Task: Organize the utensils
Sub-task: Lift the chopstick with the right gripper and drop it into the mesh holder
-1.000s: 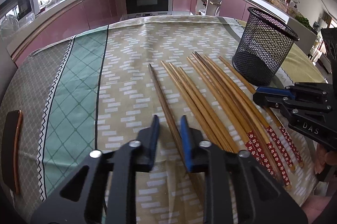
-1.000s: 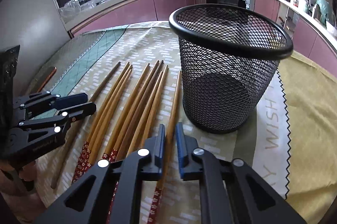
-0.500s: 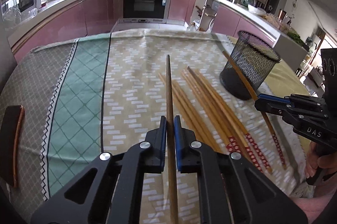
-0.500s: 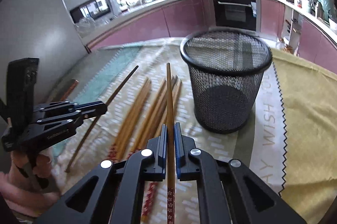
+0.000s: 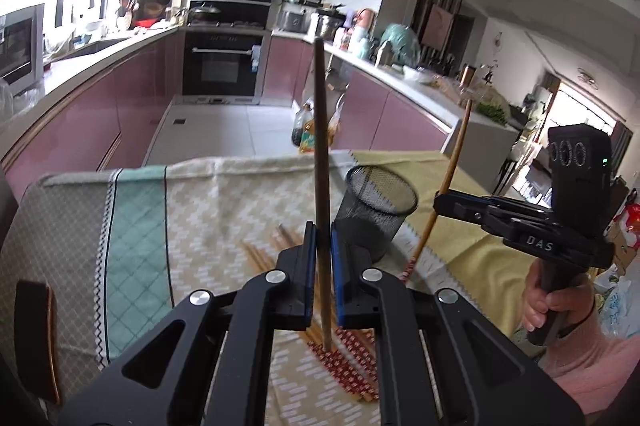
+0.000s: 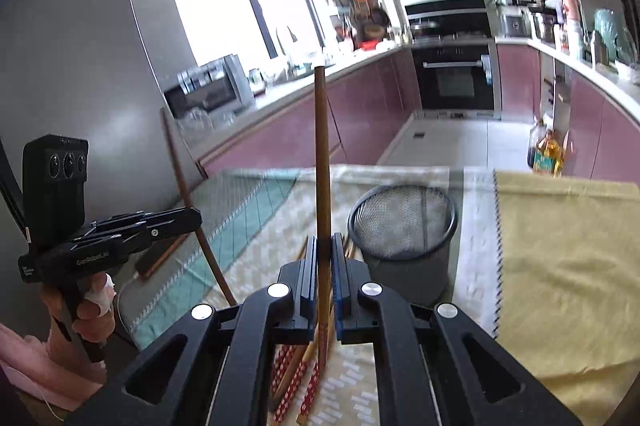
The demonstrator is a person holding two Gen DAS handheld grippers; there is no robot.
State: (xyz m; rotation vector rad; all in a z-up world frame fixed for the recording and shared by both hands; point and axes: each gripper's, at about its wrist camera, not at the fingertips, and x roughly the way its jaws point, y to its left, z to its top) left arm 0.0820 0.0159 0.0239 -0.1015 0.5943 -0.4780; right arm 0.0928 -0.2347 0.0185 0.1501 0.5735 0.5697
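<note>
My left gripper is shut on a dark brown chopstick and holds it upright above the table. My right gripper is shut on a lighter chopstick with a red patterned end, also upright. Each gripper shows in the other's view, the right one at the right and the left one at the left. A black mesh holder stands upright and empty just beyond both grippers. Several more chopsticks lie on the tablecloth below.
The table carries a patterned cloth with a green band and a yellow cloth on the right. A dark wooden object lies at the left edge. Pink kitchen cabinets and an oven stand beyond the table.
Both grippers closed on a chopstick each, then lifted and tilted them from lying flat to upright. The table and holder now look farther below.
</note>
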